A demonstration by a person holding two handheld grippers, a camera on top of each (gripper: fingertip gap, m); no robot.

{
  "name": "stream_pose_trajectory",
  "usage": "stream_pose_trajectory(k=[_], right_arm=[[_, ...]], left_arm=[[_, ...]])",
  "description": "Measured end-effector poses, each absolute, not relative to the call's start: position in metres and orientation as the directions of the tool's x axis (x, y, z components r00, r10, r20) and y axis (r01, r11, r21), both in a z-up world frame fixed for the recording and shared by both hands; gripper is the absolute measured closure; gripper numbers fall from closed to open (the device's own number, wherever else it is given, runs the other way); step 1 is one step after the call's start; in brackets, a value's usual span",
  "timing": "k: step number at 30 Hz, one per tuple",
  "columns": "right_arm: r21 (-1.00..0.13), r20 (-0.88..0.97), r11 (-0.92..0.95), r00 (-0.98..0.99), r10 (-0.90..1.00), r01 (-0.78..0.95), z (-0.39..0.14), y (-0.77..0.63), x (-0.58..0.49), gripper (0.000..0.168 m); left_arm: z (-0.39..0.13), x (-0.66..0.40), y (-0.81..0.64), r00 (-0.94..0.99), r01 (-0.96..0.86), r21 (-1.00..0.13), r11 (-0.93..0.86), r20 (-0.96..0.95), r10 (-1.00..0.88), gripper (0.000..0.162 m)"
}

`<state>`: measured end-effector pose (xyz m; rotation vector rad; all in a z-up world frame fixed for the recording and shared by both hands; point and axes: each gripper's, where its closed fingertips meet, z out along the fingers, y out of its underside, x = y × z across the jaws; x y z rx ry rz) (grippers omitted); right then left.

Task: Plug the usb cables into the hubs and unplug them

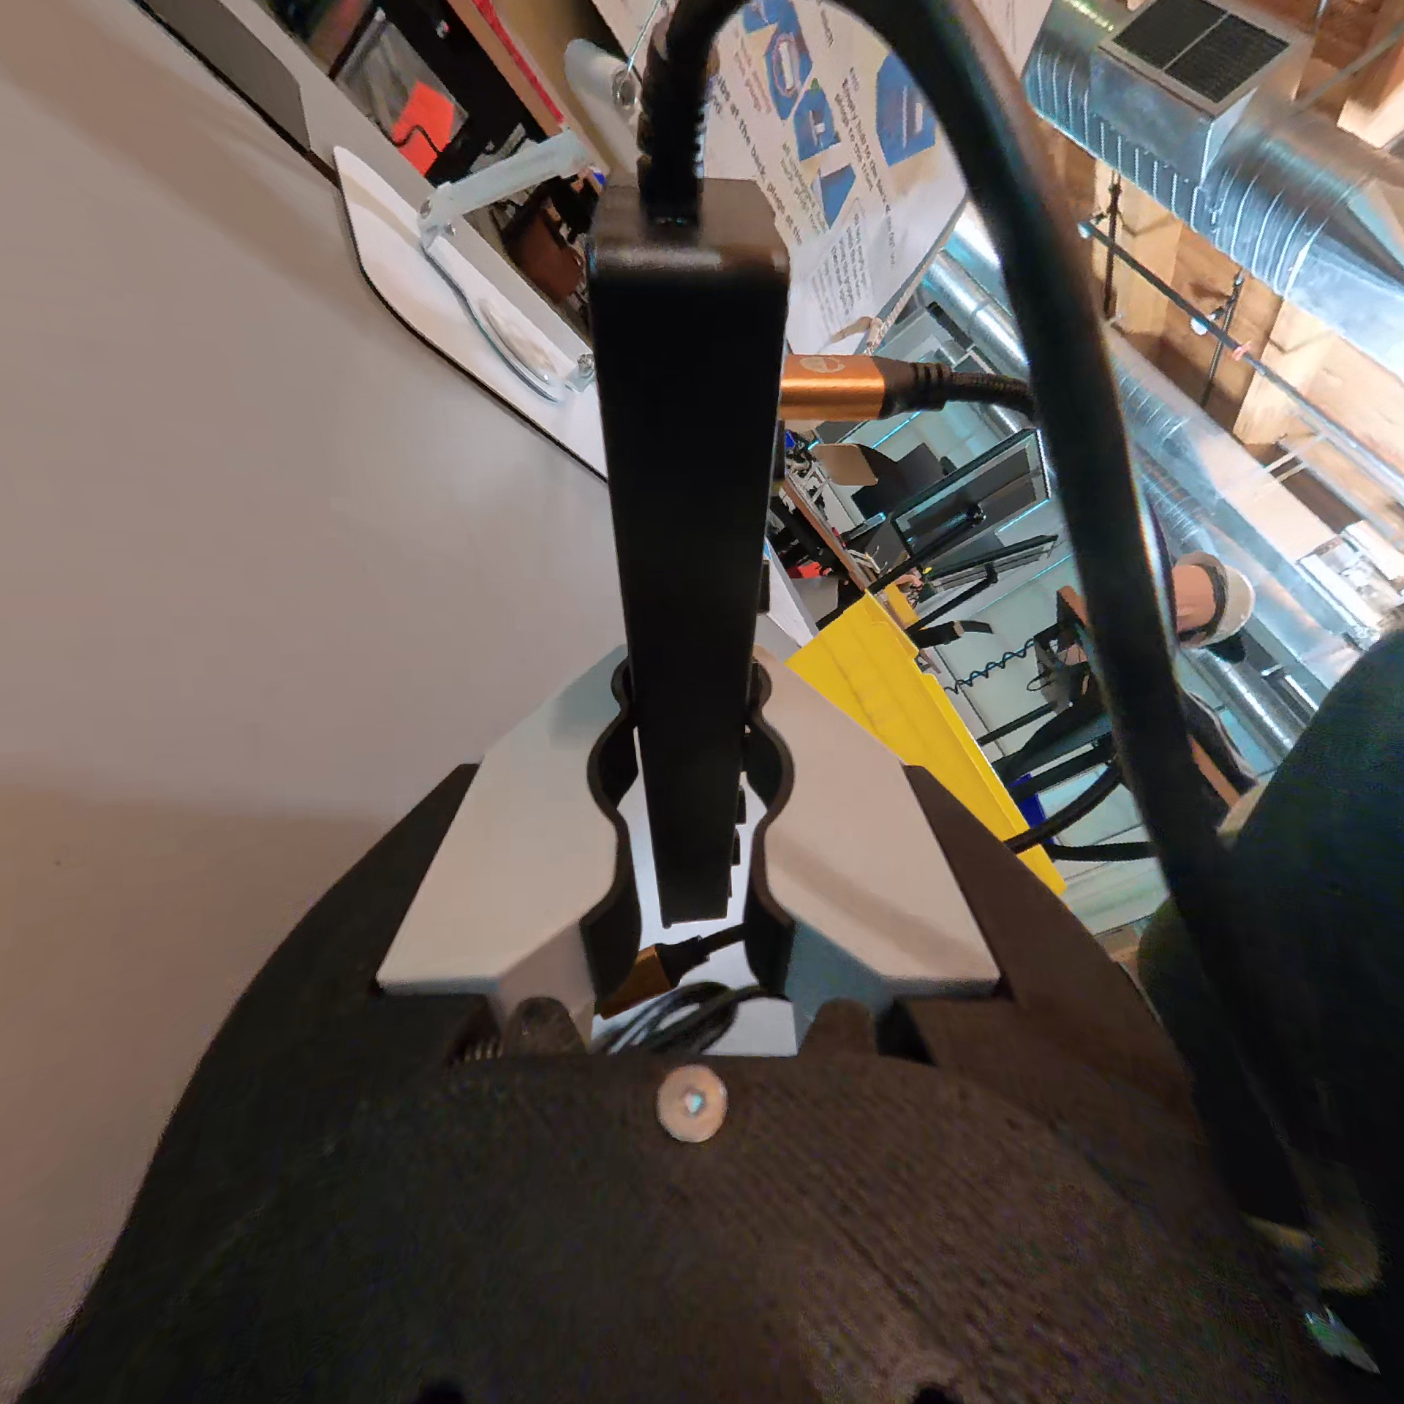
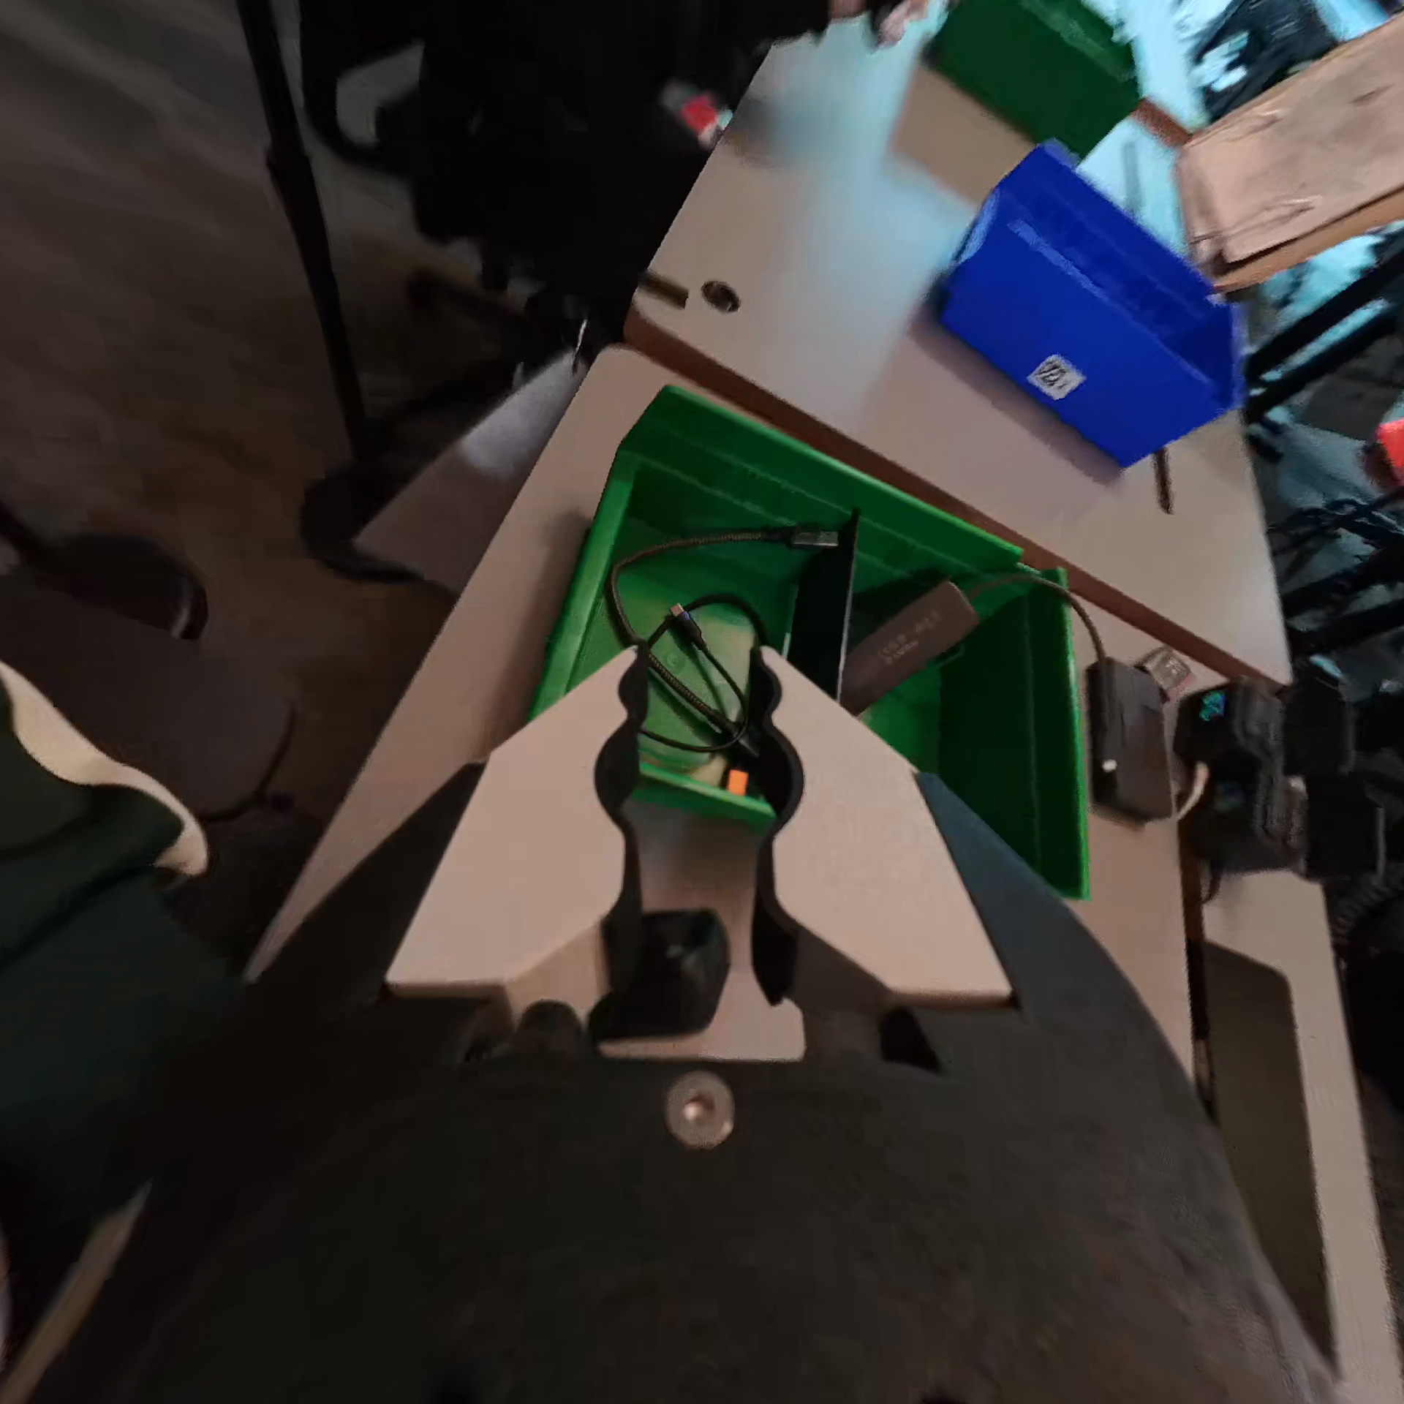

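My left gripper (image 1: 691, 668) is shut on a long black USB hub (image 1: 684, 456) and holds it raised, pointing away from the camera. A copper-coloured USB plug (image 1: 832, 387) on a braided black cable sits in a port on the hub's right side. The hub's own black cable (image 1: 668, 99) leaves its far end and loops over to the right. My right gripper (image 2: 697, 661) is open and empty, its jaws a small way apart, above a green bin (image 2: 1056, 722). The bin holds a coiled braided cable (image 2: 684, 676), an orange plug (image 2: 735, 781) and a grey hub (image 2: 912, 638).
A small black hub (image 2: 1124, 737) lies on the grey table (image 2: 471, 608) right of the green bin. A blue bin (image 2: 1086, 304) stands on the farther table. A yellow bin (image 1: 912, 729) is behind the left gripper. A person (image 1: 1208, 600) is in the background.
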<state>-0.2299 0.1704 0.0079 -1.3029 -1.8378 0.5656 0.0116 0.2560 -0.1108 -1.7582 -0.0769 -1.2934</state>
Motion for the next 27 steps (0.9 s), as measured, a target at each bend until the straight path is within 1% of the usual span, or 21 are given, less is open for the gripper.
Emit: stream_pose_trajectory(k=[2,3,5,7,10,13,17,20,22,24,26,27], right_arm=[[-0.620,0.351,0.461,-0.302,0.887,0.635,-0.014,0.171,-0.248,0.152],[-0.547,0.347,0.519,-0.385,0.855,0.657,-0.027,0.171,-0.255,0.152],[-0.396,0.327,0.636,-0.546,0.772,0.662,-0.051,0.171,-0.264,0.151],[-0.288,0.256,0.727,-0.682,0.685,0.623,-0.074,0.167,-0.270,0.146],[-0.131,0.124,0.813,-0.804,0.582,0.568,-0.105,0.172,-0.273,0.145],[0.012,0.011,0.842,-0.842,0.540,0.540,-0.135,0.188,-0.273,0.148],[0.099,-0.157,0.843,-0.828,0.538,0.529,-0.165,0.190,-0.263,0.146],[0.168,-0.185,0.840,-0.821,0.540,0.515,-0.182,0.197,-0.255,0.145],[0.185,-0.189,0.838,-0.818,0.543,0.514,-0.187,0.200,-0.251,0.156],[0.161,-0.172,0.840,-0.824,0.541,0.518,-0.184,0.199,-0.251,0.164],[0.082,-0.136,0.830,-0.819,0.558,0.552,-0.168,0.195,-0.256,0.167],[0.024,-0.108,0.821,-0.815,0.570,0.571,-0.156,0.192,-0.261,0.167]], left_arm=[[-0.109,0.015,0.255,0.451,0.510,-0.642,-0.573,0.766,-0.458,0.142],[-0.108,0.017,0.254,0.463,0.490,-0.661,-0.569,0.750,-0.473,0.141],[-0.106,0.020,0.253,0.487,0.451,-0.697,-0.557,0.715,-0.501,0.141],[-0.106,0.022,0.254,0.494,0.436,-0.708,-0.555,0.704,-0.510,0.141],[-0.108,0.021,0.256,0.454,0.465,-0.660,-0.590,0.750,-0.482,0.141],[-0.110,0.018,0.258,0.414,0.497,-0.606,-0.622,0.795,-0.444,0.142],[-0.107,0.015,0.260,0.406,0.505,-0.599,-0.621,0.800,-0.441,0.142],[-0.105,0.012,0.261,0.411,0.508,-0.606,-0.612,0.795,-0.447,0.142],[-0.103,0.009,0.263,0.412,0.529,-0.606,-0.594,0.795,-0.444,0.142],[-0.101,0.007,0.263,0.411,0.536,-0.605,-0.589,0.796,-0.444,0.142],[-0.101,0.007,0.264,0.418,0.535,-0.610,-0.585,0.793,-0.444,0.142],[-0.102,0.007,0.264,0.423,0.534,-0.613,-0.583,0.790,-0.444,0.142]])
